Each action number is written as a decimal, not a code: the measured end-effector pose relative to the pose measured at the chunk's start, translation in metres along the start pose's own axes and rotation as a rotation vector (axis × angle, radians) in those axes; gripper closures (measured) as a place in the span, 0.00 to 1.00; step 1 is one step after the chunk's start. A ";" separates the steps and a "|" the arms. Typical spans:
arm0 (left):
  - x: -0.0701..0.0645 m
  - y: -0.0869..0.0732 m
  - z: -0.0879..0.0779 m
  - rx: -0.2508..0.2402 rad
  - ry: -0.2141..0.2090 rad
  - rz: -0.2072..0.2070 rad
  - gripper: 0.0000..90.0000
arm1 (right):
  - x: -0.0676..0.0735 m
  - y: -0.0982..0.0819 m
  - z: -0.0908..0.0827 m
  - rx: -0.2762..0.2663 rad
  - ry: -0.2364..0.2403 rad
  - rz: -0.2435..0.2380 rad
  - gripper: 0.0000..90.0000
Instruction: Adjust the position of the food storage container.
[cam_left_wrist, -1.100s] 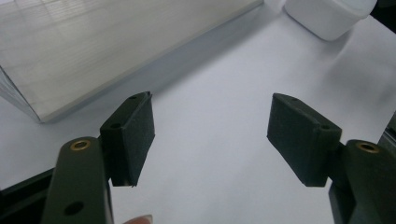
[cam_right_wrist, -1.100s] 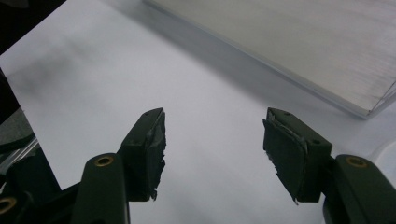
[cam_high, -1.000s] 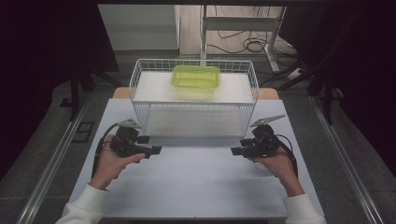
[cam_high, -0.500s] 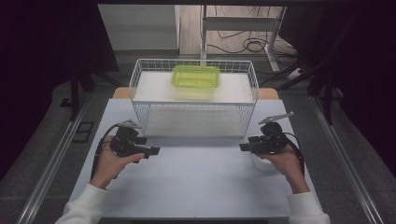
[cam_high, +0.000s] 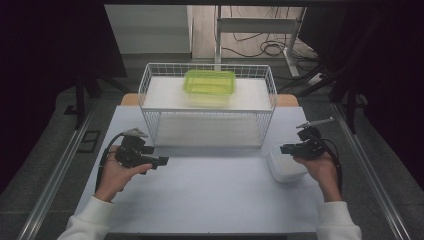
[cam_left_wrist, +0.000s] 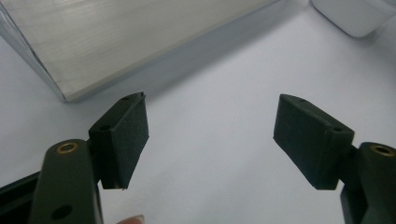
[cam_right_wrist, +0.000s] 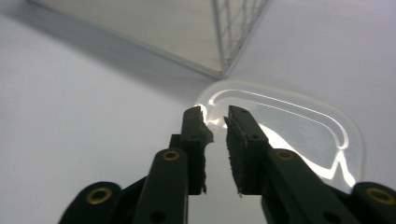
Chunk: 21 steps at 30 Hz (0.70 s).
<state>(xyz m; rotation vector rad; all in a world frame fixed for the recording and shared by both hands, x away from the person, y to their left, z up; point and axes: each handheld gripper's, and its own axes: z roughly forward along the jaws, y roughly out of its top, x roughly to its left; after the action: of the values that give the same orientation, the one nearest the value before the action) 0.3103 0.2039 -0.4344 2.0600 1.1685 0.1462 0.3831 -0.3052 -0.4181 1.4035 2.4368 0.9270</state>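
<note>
One translucent white plastic lid (cam_high: 285, 164) lies on the pale surface (cam_high: 210, 195) at four o'clock. The right gripper (cam_high: 286, 148) has swung outward over it, jaws just closing around its rim, probably to lift it. One green plastic tub (cam_high: 210, 81) sits atop one white wire rack (cam_high: 270, 95). The left gripper (cam_high: 161, 160) stays wide open, empty.

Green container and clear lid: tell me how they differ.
The green container is a bright, see-through green; the clear lid is colourless and milky. The green container sits up on the top shelf of the white wire rack; the clear lid lies flat on the table by the rack's right front corner. No gripper is near the green container; the right gripper is narrowing at the clear lid's rim. Both are rounded rectangles.
</note>
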 end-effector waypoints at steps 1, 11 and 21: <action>0.000 0.000 0.000 0.001 0.000 0.000 0.28 | -0.003 -0.001 0.000 0.000 -0.004 0.008 0.90; 0.002 -0.002 0.001 0.006 0.002 -0.003 0.28 | -0.034 -0.007 -0.011 -0.002 -0.112 0.048 0.99; 0.006 -0.004 -0.001 0.005 0.004 -0.017 0.28 | -0.065 -0.023 -0.013 0.007 -0.177 0.112 0.99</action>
<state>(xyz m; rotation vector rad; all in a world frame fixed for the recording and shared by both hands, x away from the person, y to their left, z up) 0.3111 0.2101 -0.4378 2.0541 1.1898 0.1395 0.3957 -0.3724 -0.4314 1.5665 2.2550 0.7801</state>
